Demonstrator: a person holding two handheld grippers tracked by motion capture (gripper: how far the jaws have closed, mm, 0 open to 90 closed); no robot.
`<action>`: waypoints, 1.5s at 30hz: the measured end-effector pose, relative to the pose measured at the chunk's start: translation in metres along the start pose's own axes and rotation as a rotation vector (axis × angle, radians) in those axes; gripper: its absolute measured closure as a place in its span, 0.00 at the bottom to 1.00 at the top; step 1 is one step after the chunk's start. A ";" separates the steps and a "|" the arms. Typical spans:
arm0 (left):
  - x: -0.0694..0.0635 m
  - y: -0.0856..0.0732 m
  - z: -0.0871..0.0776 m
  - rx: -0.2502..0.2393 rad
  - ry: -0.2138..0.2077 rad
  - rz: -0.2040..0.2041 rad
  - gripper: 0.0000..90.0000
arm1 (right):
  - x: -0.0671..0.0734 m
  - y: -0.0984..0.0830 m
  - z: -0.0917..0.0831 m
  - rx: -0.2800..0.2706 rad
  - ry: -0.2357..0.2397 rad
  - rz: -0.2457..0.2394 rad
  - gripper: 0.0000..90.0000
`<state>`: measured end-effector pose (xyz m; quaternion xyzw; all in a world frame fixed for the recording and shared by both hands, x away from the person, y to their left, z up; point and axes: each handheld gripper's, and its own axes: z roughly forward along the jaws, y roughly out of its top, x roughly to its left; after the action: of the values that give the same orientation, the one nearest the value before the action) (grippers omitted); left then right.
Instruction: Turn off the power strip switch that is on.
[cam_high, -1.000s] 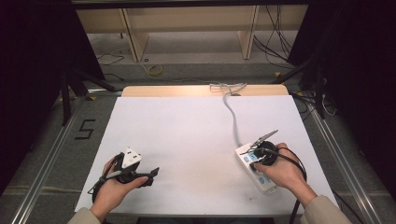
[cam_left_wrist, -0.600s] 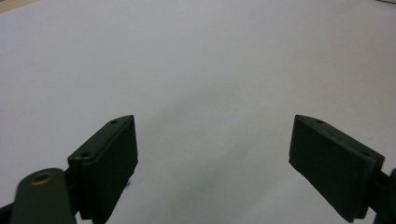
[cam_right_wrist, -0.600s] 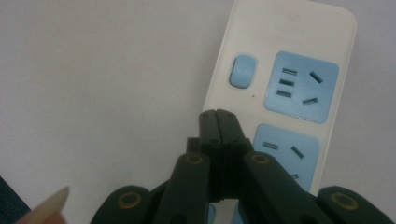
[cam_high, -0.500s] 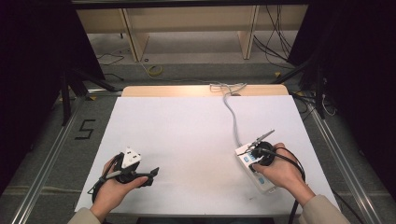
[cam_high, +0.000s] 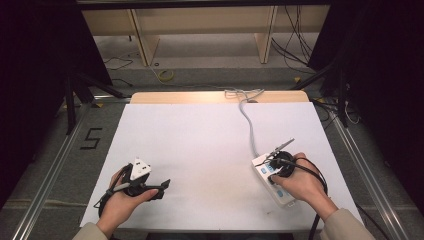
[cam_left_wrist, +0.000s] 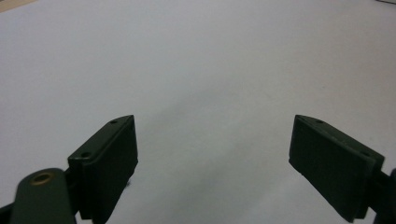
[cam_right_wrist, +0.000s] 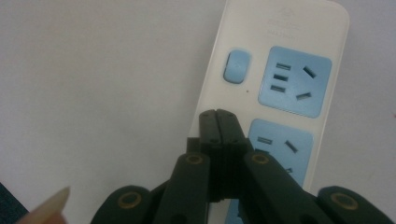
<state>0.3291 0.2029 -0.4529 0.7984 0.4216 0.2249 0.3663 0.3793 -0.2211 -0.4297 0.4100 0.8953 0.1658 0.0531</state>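
A white power strip (cam_high: 283, 194) with blue sockets lies on the white table (cam_high: 200, 140) at the near right; its grey cable (cam_high: 247, 120) runs to the far edge. My right gripper (cam_high: 272, 167) points down over the strip. In the right gripper view this gripper (cam_right_wrist: 217, 116) is shut with nothing between its jaws, its tips over the power strip (cam_right_wrist: 289, 60) just below the blue switch (cam_right_wrist: 236, 66). Whether they touch it I cannot tell. My left gripper (cam_high: 152, 180) sits near the front left, and in the left gripper view it (cam_left_wrist: 215, 140) is open over bare table.
Metal rails run along both sides of the table. A taped figure 5 (cam_high: 91, 138) marks the floor at the left. Wooden shelving (cam_high: 200, 25) and loose cables lie beyond the far edge. Dark stands rise at both sides.
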 end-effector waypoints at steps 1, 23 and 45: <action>0.000 0.000 0.000 0.000 0.000 0.000 0.17 | 0.000 0.000 0.000 0.002 -0.001 0.000 1.00; 0.000 0.000 0.000 0.001 0.001 0.000 0.17 | 0.002 0.003 0.001 0.030 -0.009 0.007 1.00; 0.000 0.000 0.000 0.000 0.002 0.000 0.17 | 0.002 0.004 0.001 0.044 -0.007 0.007 1.00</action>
<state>0.3290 0.2028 -0.4528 0.7983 0.4219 0.2255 0.3658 0.3810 -0.2172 -0.4293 0.4150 0.8970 0.1449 0.0467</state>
